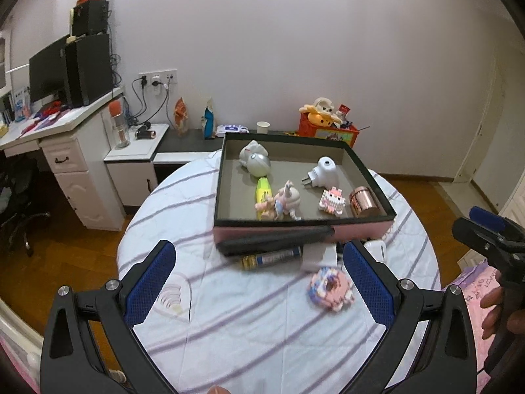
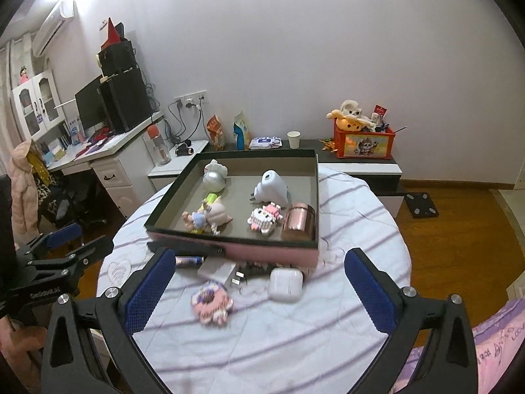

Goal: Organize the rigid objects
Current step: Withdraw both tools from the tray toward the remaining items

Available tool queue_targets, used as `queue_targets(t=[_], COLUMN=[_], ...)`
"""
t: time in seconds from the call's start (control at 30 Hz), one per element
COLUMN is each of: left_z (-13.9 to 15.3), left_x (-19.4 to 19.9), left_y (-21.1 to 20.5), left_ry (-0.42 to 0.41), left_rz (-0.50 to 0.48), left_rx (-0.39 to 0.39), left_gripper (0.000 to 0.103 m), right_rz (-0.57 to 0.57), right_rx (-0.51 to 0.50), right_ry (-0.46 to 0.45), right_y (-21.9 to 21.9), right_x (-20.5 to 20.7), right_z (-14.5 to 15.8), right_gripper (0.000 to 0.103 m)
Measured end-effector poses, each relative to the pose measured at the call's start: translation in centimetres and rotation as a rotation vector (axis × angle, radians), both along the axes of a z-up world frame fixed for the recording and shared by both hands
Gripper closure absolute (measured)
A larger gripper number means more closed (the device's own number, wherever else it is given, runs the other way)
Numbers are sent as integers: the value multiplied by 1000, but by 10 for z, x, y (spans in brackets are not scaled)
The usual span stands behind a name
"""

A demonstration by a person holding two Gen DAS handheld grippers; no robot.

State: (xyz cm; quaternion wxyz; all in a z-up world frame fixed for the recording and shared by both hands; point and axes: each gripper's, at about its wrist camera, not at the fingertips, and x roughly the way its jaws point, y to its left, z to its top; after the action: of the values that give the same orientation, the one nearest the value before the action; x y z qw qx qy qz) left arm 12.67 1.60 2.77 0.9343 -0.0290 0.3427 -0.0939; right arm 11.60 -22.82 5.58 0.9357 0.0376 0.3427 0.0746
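Table (image 2: 361,229) comes first, round and big, with a white cloth that has purple stripes. On it sits a wide, flat box (image 2: 236,250) with pink sides and a dark rim. Inside the box are a white plug (image 2: 270,187), a shiny pink tin (image 2: 299,221), a pink and white block cat (image 2: 265,218), a silver ball toy (image 2: 214,177), a yellow pen (image 1: 264,193) and a little doll (image 1: 282,202).

Just in front of the box, on the cloth, lie a black flat thing (image 1: 275,241), a white charger (image 2: 218,271), a white earbud case (image 2: 284,284), a battery (image 1: 272,257) and a pink block donut (image 2: 212,301).

Both grippers hang over the near side of the table. The left gripper (image 1: 259,287) has its blue fingers wide apart and holds nothing. The right gripper (image 2: 259,290) is the same, fingers wide apart.
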Motion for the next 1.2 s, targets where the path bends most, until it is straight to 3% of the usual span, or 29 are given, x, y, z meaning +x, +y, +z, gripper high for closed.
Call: queue_targets(t=[0.5, 1.2], left_z=[-39, -51], left_x=[-51, -47], left_y=[13, -1], left_ry=[97, 129], left_rz=[42, 3], left_rx=[-20, -21], left_gripper=[0, 0], right_rz=[-10, -22], right_rx=[30, 23], right_ry=[107, 131], right_y=[7, 4], right_x=[-46, -40], right_z=[-48, -55], right_gripper=[0, 0])
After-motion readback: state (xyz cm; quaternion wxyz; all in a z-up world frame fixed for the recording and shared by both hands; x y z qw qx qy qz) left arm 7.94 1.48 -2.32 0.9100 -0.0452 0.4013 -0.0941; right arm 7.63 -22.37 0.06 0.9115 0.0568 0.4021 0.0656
